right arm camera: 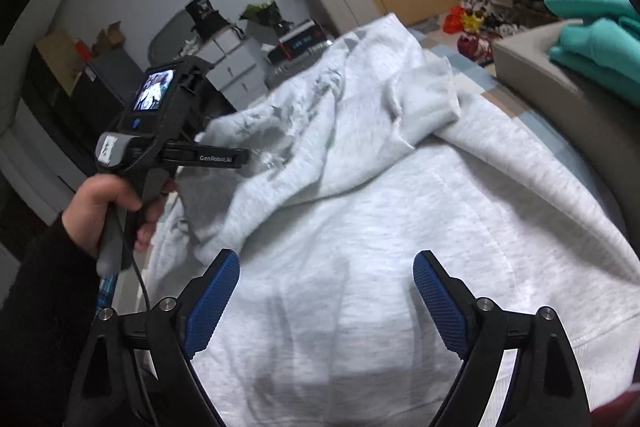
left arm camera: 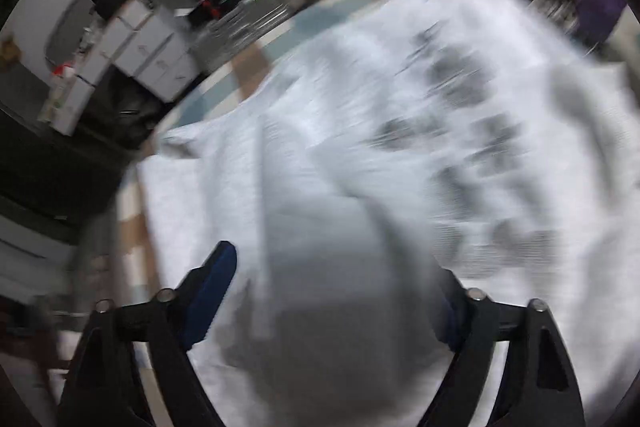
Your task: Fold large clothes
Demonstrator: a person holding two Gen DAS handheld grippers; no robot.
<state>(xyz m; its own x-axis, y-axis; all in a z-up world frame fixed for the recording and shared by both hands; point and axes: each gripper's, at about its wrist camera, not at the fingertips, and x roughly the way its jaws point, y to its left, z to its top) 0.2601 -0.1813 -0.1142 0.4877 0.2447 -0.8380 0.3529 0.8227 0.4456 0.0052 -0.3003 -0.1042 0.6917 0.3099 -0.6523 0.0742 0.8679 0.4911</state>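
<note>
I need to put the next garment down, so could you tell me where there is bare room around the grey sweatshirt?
The grey sweatshirt covers most of the surface. Bare strips show only beyond its far edge, toward the turquoise clothes, and beside the left gripper. The floor by the white drawers is crowded.

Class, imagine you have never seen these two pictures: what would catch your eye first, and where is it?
A big pale grey sweatshirt fills the middle of both views, partly folded, one layer lying over its upper left. The right gripper hangs open above it at the bottom. At left a hand holds the left gripper's handle, and teal clothes lie at top right.
</note>
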